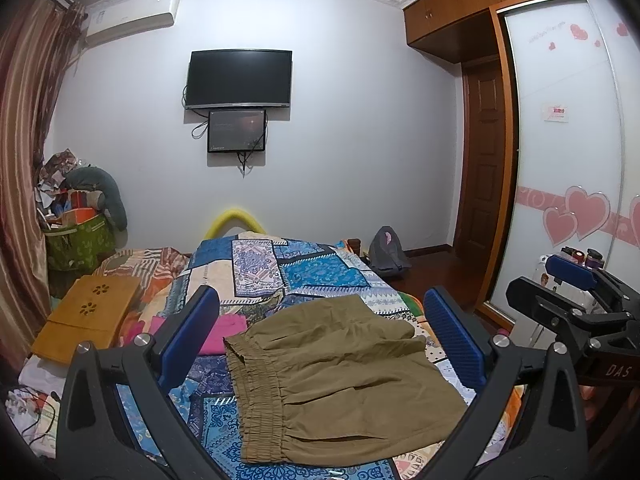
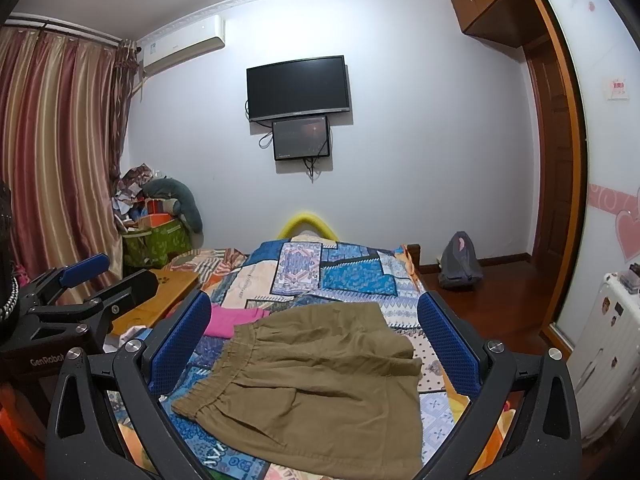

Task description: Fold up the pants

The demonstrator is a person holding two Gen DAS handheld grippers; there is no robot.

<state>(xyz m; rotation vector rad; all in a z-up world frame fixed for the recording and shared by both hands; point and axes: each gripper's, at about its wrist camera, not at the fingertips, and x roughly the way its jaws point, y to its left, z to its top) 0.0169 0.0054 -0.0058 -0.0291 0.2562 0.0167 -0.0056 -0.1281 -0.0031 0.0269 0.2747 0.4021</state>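
The olive-brown pants (image 1: 340, 384) lie folded into a compact stack on the patchwork bedspread (image 1: 312, 272), elastic waistband to the left. They also show in the right wrist view (image 2: 316, 384). My left gripper (image 1: 324, 340) is open and empty, held above the pants with its blue pads wide apart. My right gripper (image 2: 316, 344) is open and empty too, above the same stack. The right gripper shows at the right edge of the left wrist view (image 1: 556, 280). The left gripper shows at the left edge of the right wrist view (image 2: 104, 276).
A pink garment (image 1: 224, 332) lies on the bed left of the pants. A wooden lap table (image 1: 88, 316) sits at the bed's left. A green bag of clutter (image 1: 76, 240) stands by the curtain. A grey backpack (image 1: 386, 254) sits on the floor. A wardrobe (image 1: 568, 160) is at right.
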